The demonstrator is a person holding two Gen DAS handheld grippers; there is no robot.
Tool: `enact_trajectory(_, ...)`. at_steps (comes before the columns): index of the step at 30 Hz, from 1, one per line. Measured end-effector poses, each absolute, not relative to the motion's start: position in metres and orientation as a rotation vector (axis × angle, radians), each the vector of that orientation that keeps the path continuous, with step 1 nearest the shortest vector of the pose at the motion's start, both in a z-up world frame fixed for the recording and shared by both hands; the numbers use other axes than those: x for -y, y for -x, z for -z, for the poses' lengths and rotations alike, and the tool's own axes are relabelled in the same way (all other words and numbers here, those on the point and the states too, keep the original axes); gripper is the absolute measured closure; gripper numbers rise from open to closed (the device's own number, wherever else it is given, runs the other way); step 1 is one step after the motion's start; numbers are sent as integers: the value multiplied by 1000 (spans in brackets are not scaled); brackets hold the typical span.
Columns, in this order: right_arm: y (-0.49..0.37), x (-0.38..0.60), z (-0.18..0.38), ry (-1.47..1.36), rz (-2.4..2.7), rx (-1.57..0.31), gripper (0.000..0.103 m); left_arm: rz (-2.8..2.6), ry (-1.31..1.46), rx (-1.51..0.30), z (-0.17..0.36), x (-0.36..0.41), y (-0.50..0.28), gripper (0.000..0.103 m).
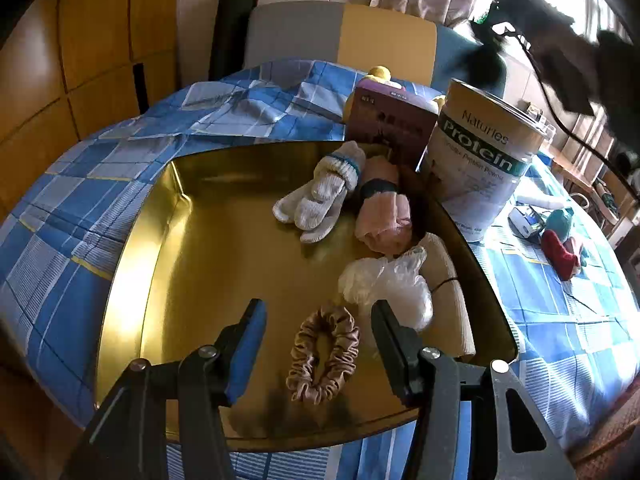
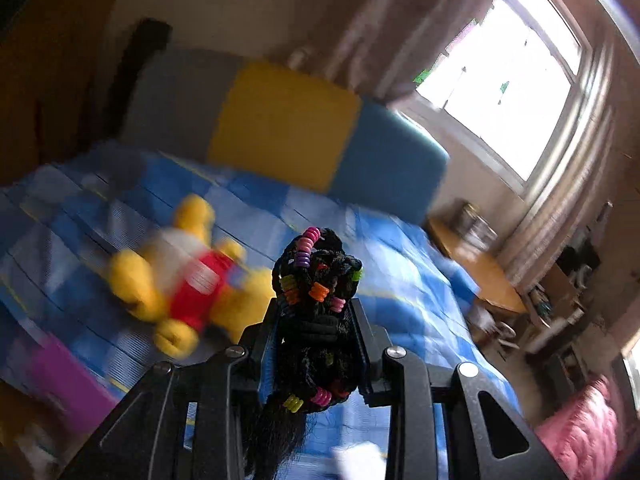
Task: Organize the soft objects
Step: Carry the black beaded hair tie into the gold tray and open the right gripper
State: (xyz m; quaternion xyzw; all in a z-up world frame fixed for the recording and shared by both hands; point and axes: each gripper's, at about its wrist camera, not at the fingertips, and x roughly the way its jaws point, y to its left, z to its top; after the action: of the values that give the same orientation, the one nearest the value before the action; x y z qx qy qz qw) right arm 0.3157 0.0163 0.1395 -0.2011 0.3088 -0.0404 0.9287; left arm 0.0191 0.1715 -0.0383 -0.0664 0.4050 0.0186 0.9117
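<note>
Gripping a black beaded hair bundle (image 2: 316, 300), right gripper (image 2: 316, 320) is clear above the bed. Left gripper (image 1: 318, 320) hangs half-open, empty, over scrunchie (image 1: 324, 354) near gold tray (image 1: 160, 240) front edge; tray's left half bare.

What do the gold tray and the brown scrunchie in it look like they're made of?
Gold tray: likely metal, glossy finish, it mirrors light and nearby items. Brown scrunchie: looks like satin-type fabric, with a soft sheen on tightly gathered folds.
</note>
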Motion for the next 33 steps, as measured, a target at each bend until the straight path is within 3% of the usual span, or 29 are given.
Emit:
enact_trajectory(7,-271,-112,-143,286,-330,-640,73,-44,142,-826,37,-174,-16,48)
enact_trajectory(23,-176,-172,-6,246,-753,-1111,73,-87,154,-800,29,-187,10,48)
enact_trajectory(33,-166,-180,34,393,-644,-1081,71,-122,187,-808,30,-196,17,48)
